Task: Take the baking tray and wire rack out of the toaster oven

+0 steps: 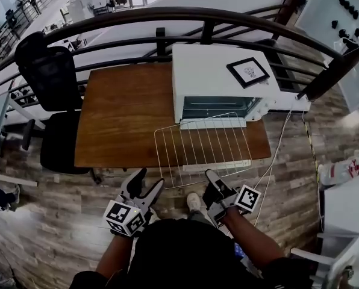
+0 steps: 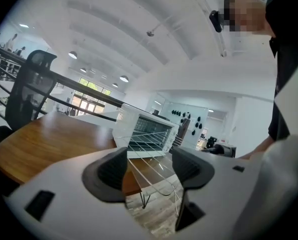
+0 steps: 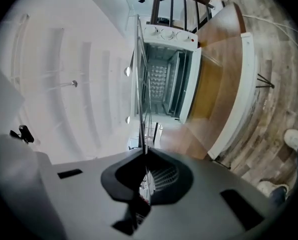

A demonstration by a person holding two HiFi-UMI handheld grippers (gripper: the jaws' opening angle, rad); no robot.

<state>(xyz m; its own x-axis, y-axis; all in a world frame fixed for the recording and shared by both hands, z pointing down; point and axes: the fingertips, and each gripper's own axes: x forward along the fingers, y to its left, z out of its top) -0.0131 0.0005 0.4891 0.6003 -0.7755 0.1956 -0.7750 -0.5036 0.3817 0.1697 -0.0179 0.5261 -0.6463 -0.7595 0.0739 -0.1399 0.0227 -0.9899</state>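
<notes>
Pinching wire rack (image 1: 202, 149) near rim, R gripper (image 1: 213, 178) clamped | L gripper (image 1: 148, 182) spread, empty | rack prob light, stiff, tippy; hold rim both sides

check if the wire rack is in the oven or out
Mostly out at least: the wire rack hangs over the table before the open toaster oven, right tongs shut on its near edge; far edge unclear.

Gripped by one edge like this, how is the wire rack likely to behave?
Probably light: the wire rack is thin, open wire. It looks stiff, lying flat though the right tongs pinch only its near edge. Such a narrow grip on thin wire may let it pivot or slip.
</notes>
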